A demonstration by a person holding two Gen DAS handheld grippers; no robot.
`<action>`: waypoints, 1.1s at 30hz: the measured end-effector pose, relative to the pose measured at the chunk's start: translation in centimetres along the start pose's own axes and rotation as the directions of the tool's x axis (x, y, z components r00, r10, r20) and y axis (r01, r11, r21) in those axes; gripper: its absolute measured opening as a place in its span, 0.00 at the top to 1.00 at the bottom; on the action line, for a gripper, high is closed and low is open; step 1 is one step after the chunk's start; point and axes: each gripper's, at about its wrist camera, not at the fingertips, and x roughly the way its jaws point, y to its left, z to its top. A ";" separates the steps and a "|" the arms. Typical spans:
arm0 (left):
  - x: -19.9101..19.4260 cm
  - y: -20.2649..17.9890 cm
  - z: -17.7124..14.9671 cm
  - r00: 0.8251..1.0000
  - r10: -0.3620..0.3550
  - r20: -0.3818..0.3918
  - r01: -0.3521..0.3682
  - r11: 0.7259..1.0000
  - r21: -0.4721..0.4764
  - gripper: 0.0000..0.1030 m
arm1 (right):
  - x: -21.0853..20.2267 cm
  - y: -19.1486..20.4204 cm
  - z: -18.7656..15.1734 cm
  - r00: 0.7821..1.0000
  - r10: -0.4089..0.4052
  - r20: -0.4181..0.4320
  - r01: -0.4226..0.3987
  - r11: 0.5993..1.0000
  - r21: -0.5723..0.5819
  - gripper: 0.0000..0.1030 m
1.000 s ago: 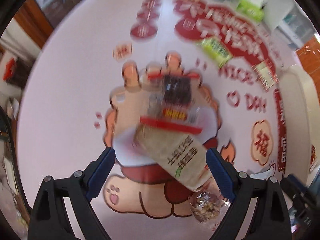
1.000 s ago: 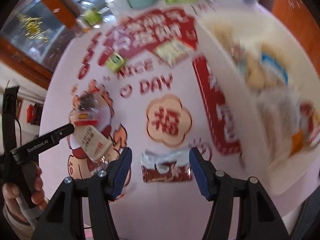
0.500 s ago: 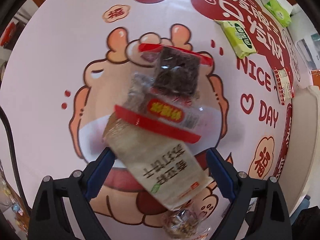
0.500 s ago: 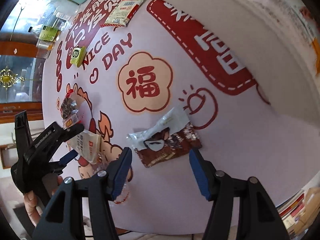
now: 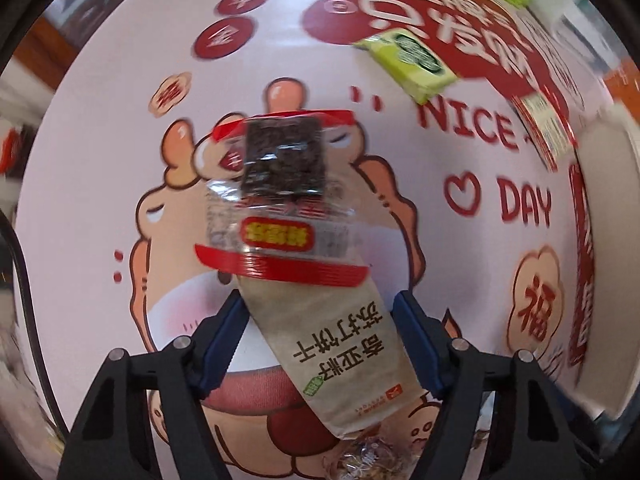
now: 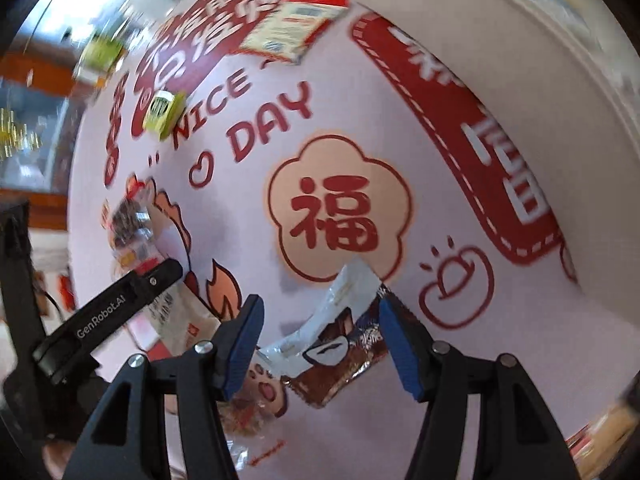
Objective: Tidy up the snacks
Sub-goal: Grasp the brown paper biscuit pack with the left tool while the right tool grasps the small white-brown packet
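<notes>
A beige cracker packet [image 5: 332, 352] lies on the printed pink tablecloth, its far end under a clear red-banded packet of dark snack [image 5: 280, 176]. My left gripper [image 5: 320, 336] points down over the beige packet, and its jaws are closing with the packet between the blue pads; no firm press shows. In the right wrist view, a brown-and-white chocolate packet [image 6: 336, 340] lies flat between the pads of my open right gripper [image 6: 322, 344]. The left gripper's black finger [image 6: 120, 308] shows there over the beige packet [image 6: 180, 320].
A green packet [image 5: 412, 60] and a cream red-edged packet [image 5: 544, 120] lie farther out on the cloth. A small clear bag of nuts [image 5: 372, 456] sits by the beige packet's near end. A white tray [image 6: 520, 40] holding snacks borders the right side.
Both grippers have sunk closer to the table. The left jaws have narrowed around the beige packet. The right gripper has rolled and now straddles the chocolate packet.
</notes>
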 end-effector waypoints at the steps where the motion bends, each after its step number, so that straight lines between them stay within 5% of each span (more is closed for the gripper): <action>1: -0.1 -0.5 -0.1 1.000 0.003 0.012 -0.003 1.000 0.026 0.31 | 0.1 0.5 -0.1 1.000 -0.027 0.007 0.027 0.999 -0.033 0.40; 8: -0.6 -3.4 -1.7 0.997 -0.029 0.067 0.018 0.987 0.160 0.35 | 0.3 2.0 -1.6 0.991 -0.115 0.074 0.126 0.976 -0.175 0.42; 12: -1.3 -3.4 -3.0 0.994 -0.054 0.093 0.033 0.976 0.216 0.38 | 0.0 2.0 -2.7 0.976 -0.169 0.138 0.198 0.953 -0.230 0.71; 15: -1.8 -2.8 -3.8 0.991 -0.085 0.108 0.059 0.973 0.223 0.41 | -0.5 1.2 -3.0 0.982 -0.116 0.151 0.149 0.960 -0.235 0.90; 18: -2.3 -1.8 -4.2 0.985 -0.125 0.122 0.098 0.973 0.209 0.41 | -1.3 0.7 -3.1 0.986 -0.058 0.156 0.094 0.968 -0.232 0.96; 26: -6.8 2.0 -4.5 0.958 -0.163 0.234 0.118 0.974 0.193 0.46 | -5.2 -1.1 -3.4 0.972 0.084 0.218 -0.037 0.977 -0.210 0.97; 33: -13.0 1.2 -4.2 0.908 -0.202 0.368 0.128 0.968 0.217 0.47 | -11.0 -1.4 -1.9 0.924 0.199 0.326 -0.128 0.966 -0.227 0.97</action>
